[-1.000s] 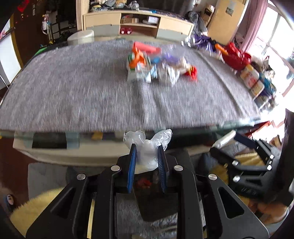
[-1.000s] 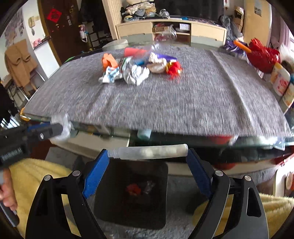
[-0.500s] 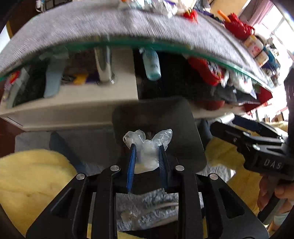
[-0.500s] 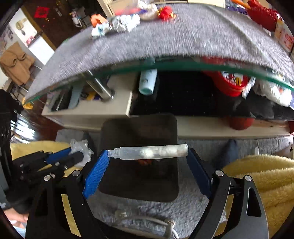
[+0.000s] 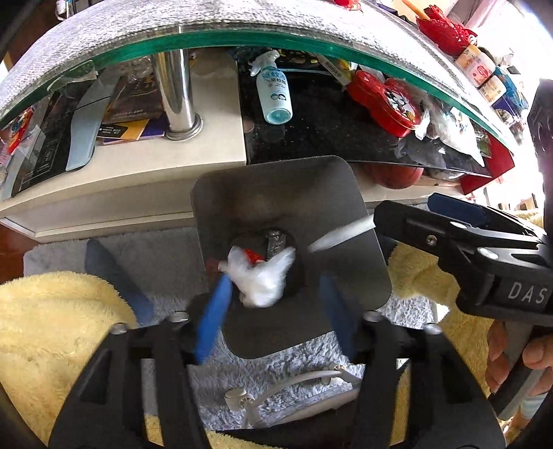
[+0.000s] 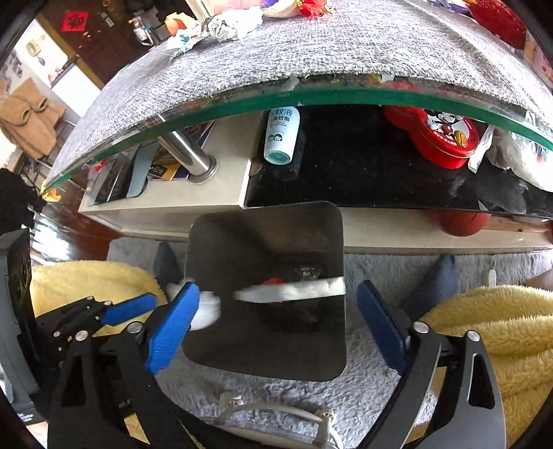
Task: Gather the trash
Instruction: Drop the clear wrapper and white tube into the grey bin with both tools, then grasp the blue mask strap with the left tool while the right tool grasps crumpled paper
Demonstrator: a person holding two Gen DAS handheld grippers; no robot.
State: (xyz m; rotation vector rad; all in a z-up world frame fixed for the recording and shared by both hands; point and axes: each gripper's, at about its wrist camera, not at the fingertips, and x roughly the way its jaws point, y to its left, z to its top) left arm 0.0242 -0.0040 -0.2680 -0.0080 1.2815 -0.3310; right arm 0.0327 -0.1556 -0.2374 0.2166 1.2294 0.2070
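Pointing steeply down, both grippers hang over the dark bin (image 5: 349, 221) on the grey rug (image 6: 380, 273) in front of the glass counter (image 6: 345, 95). The left gripper (image 5: 273, 304) has just been opening its jaws; they now stand apart, and the crumpled plastic wad (image 5: 262, 276) sits blurred between them, free of both blue pads, over the bin's mouth. The right gripper (image 6: 276, 317) has also just been widening its jaws; they are spread, and the white tube (image 6: 297, 292) lies crosswise between them, blurred, touching neither pad, above the bin. Red scraps (image 5: 254, 255) lie at the bin's bottom. More trash (image 6: 224, 26) remains in a heap on the counter's grey cloth (image 6: 311, 48). A spray bottle (image 6: 283, 134) and a red tin (image 6: 446, 134) rest on the shelf below the glass.
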